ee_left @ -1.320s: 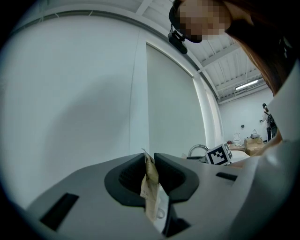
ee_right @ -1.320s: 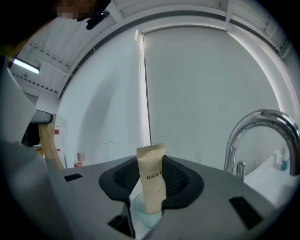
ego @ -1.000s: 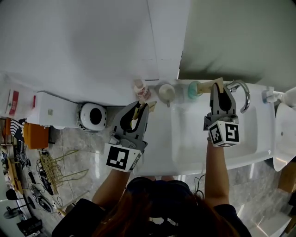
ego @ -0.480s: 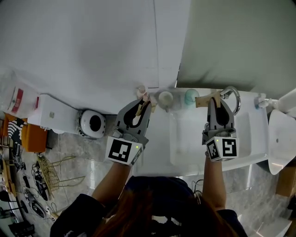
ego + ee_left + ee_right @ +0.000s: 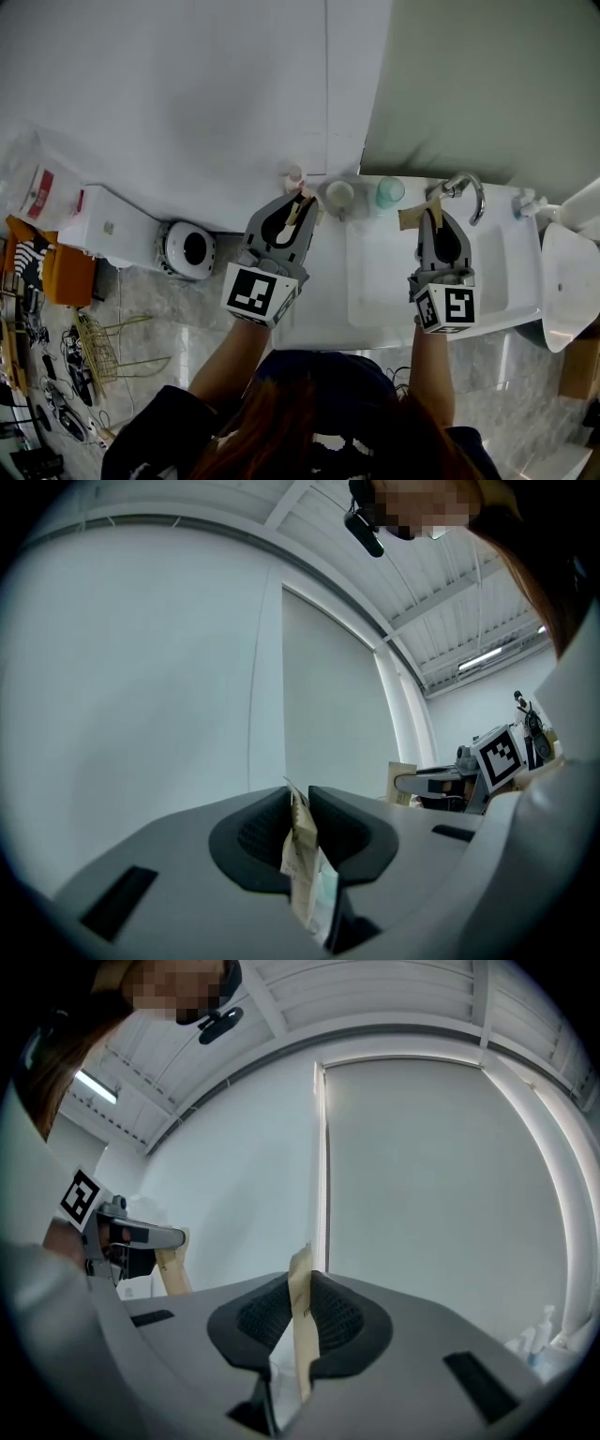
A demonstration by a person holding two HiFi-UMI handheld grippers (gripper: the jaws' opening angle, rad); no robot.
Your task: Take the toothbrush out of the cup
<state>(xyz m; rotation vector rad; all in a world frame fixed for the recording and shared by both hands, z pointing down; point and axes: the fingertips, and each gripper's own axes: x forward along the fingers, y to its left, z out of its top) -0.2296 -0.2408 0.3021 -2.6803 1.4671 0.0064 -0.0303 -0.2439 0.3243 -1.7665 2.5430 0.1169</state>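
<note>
On the white ceramic sink's (image 5: 375, 272) back edge, upper centre, left to right: small pale bottle (image 5: 294, 175); white round cup (image 5: 339, 194); translucent green cup (image 5: 388, 192); curved chrome tap (image 5: 466, 187)

- Head view: bright, flat, diffuse light. White wall (image 5: 187, 84) nearly blown out, shadows faint. Floor (image 5: 141, 300) at 8 o'clock is darker, with a slight sheen.
- Both gripper views: heavy fisheye, black vignette in the corners, straight lines bowed toward the edges.
- Left gripper view: ceiling strip light (image 5: 483, 656) glows at 2 o'clock. Right gripper view: second strip light (image 5: 96, 1087) at 10 o'clock.
- Left hand-held gripper (image 5: 298, 799) body is soft, too close to the lens.
</note>
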